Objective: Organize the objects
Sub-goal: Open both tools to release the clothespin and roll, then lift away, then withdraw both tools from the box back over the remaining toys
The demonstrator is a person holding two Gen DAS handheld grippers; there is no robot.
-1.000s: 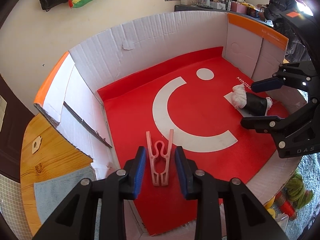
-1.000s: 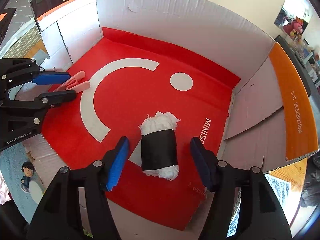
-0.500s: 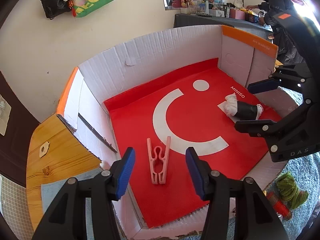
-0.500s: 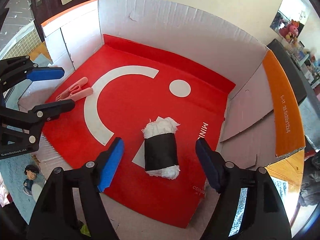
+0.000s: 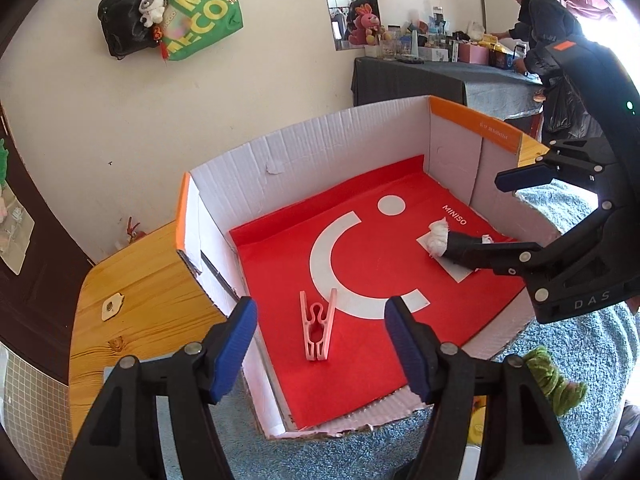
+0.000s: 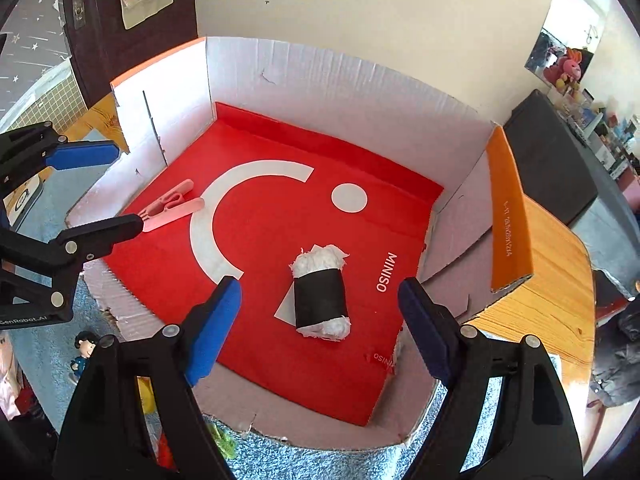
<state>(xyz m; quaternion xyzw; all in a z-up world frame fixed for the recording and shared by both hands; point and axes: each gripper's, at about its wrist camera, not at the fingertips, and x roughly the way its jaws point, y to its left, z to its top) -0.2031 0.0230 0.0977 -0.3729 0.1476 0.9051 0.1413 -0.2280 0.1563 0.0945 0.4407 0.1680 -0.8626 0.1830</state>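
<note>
From the left wrist, we see the pink clothespin lying flat on the red liner of the cardboard box, long axis running away from us, its forked tips toward the far wall. A second ago our left gripper bracketed it closely; now the jaws are opening, raised clear, with the pin below and between them, untouched.

From the right wrist, the black-banded white roll lies lengthwise toward the back wall. Our right gripper is opening too, wider than before, with the roll between the jaws and free.
</note>
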